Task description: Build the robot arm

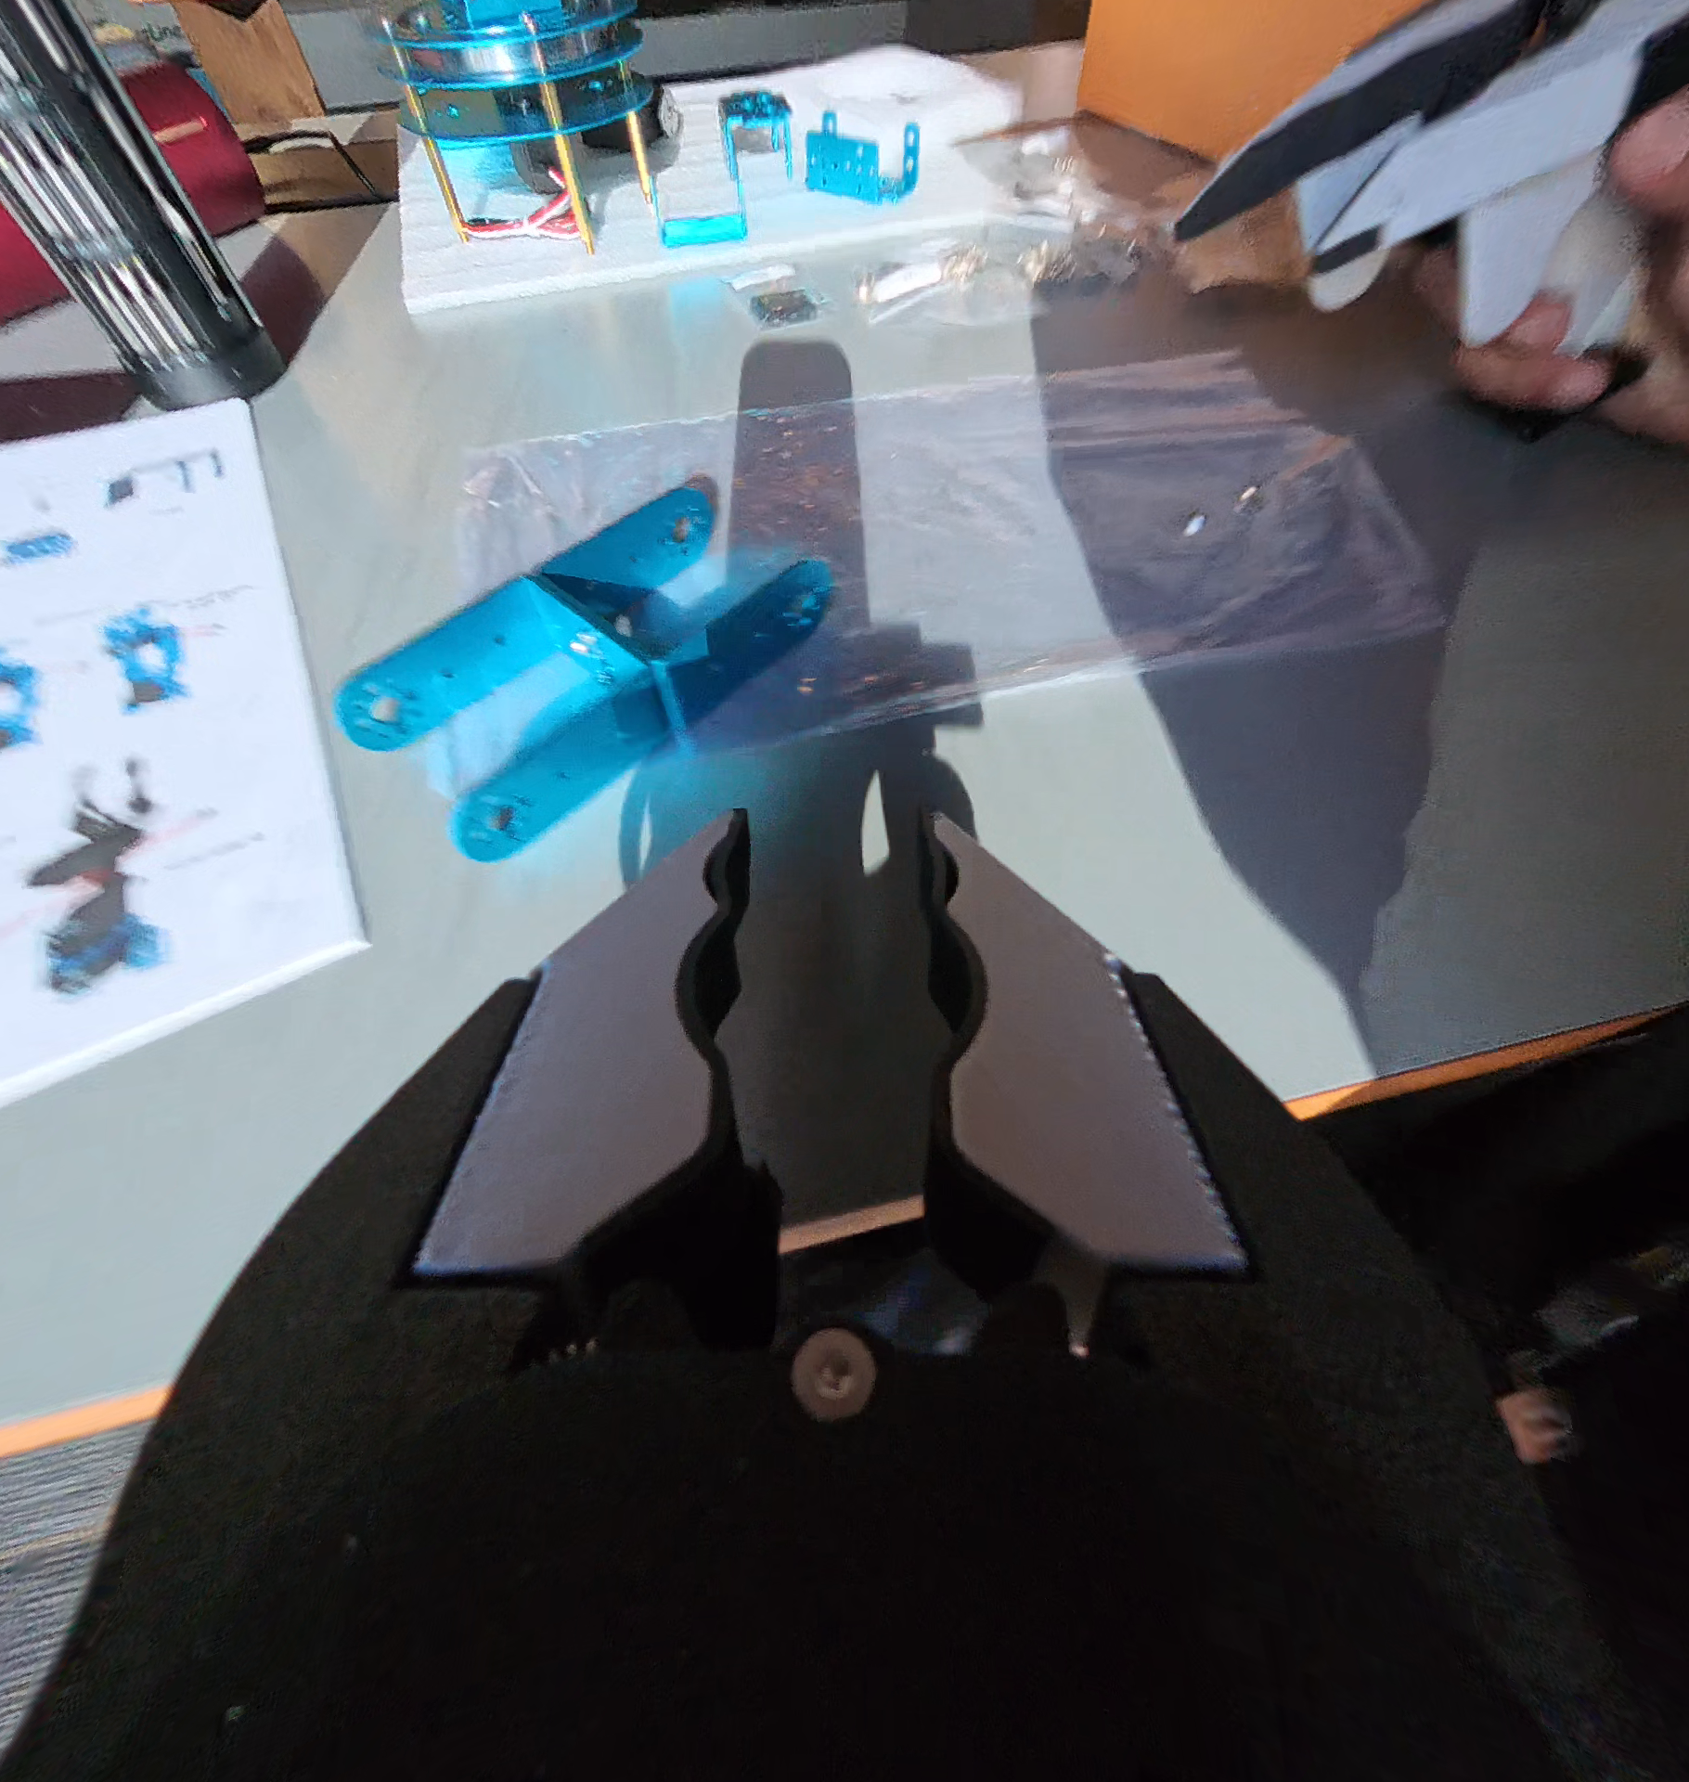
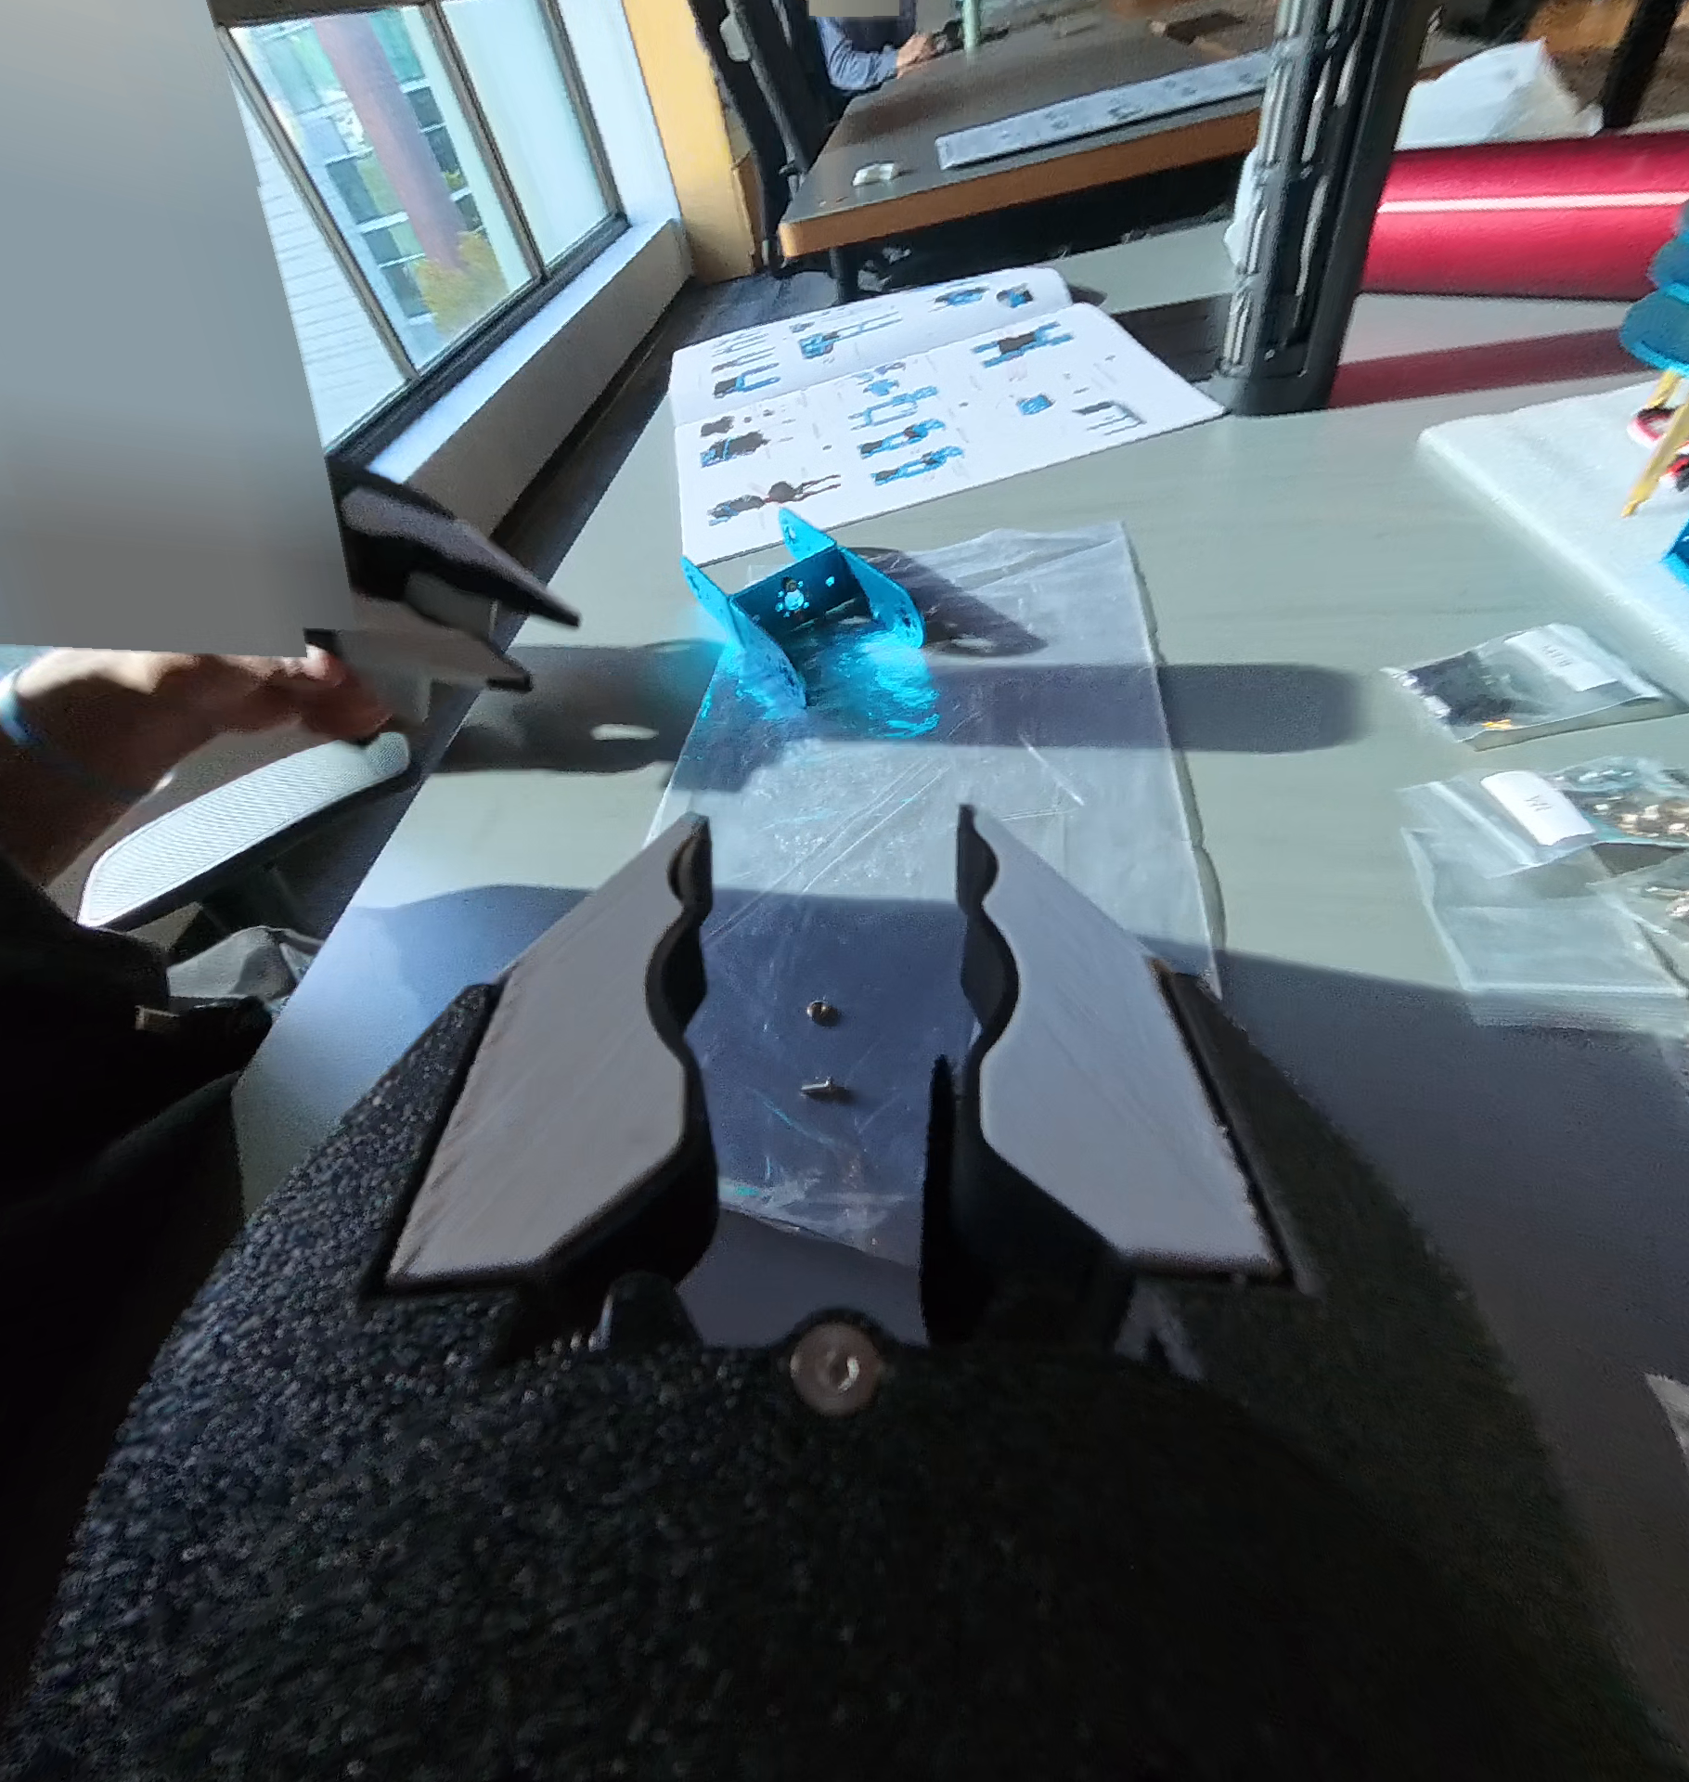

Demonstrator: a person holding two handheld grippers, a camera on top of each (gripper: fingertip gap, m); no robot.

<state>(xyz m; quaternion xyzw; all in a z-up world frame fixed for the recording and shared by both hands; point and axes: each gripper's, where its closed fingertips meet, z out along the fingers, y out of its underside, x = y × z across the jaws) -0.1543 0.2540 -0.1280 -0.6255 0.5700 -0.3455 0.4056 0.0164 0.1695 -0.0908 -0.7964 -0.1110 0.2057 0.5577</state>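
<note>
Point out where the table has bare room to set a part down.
Bare grey table lies between the white foam sheet and the clear plastic bag, and along the near edge under the instruction sheet. Crowded: small parts bags beyond the clear bag, and the blue bracket on it.

Hard window sunlight, motion-blurred edges

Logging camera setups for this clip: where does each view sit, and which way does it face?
Left wrist view: on the left claw, open above the table, facing the blue bracket on the clear plastic bag; right claw and hand upper right.
Right wrist view: on the right claw, open over the bag, two loose screws between its fingers.
Shared: bracket, bag, instruction sheet.
</note>
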